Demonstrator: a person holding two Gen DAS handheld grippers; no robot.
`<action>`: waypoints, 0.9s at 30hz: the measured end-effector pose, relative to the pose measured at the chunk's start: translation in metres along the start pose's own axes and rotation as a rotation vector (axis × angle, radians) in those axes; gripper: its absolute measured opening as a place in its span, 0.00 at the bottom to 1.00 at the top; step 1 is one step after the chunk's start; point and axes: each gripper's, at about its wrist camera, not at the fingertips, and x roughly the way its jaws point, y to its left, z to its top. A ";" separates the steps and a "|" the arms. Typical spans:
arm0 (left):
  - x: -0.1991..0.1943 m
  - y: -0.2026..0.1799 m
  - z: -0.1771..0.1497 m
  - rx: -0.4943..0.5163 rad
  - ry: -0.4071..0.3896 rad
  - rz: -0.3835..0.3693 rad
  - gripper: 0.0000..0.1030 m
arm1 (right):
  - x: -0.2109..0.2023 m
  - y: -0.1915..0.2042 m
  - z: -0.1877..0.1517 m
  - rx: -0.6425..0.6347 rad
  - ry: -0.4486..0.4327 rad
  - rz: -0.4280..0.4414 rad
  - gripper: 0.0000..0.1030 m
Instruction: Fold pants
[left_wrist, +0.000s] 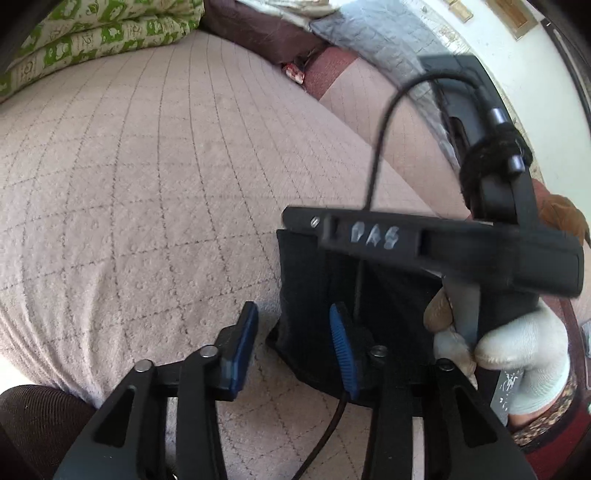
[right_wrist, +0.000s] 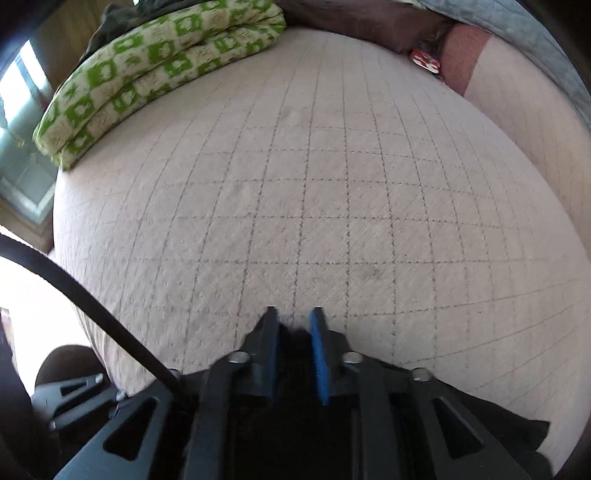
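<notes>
In the left wrist view, the left gripper (left_wrist: 291, 343) is seen spread, empty, at the folded dark pants (left_wrist: 314, 288) on the quilted bed (left_wrist: 147, 184).

In the right wrist view, the right gripper (right_wrist: 293, 345) is held partly spread over dark cloth; a pinch cannot be told. Edges should be squared before pressing.

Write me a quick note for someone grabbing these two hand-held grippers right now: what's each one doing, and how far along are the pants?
Left gripper: open, nothing held, at the near left edge of the dark pants.
Right gripper: jaws narrowly apart over dark cloth; whether it grips is unclear.
Pants: a compact dark bundle on the pink quilted bedspread, near the front edge.
Done: folded small, it seems.
Left: probably check the fold and tidy.
</notes>
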 end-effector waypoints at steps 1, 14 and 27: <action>-0.007 0.002 -0.001 -0.003 -0.020 -0.006 0.49 | -0.009 -0.005 -0.001 0.036 -0.038 0.012 0.25; -0.058 0.003 -0.020 0.015 -0.155 0.041 0.53 | -0.166 -0.209 -0.243 0.698 -0.271 -0.146 0.57; -0.004 -0.117 -0.043 0.293 0.007 0.039 0.62 | -0.235 -0.294 -0.427 1.163 -0.398 -0.073 0.49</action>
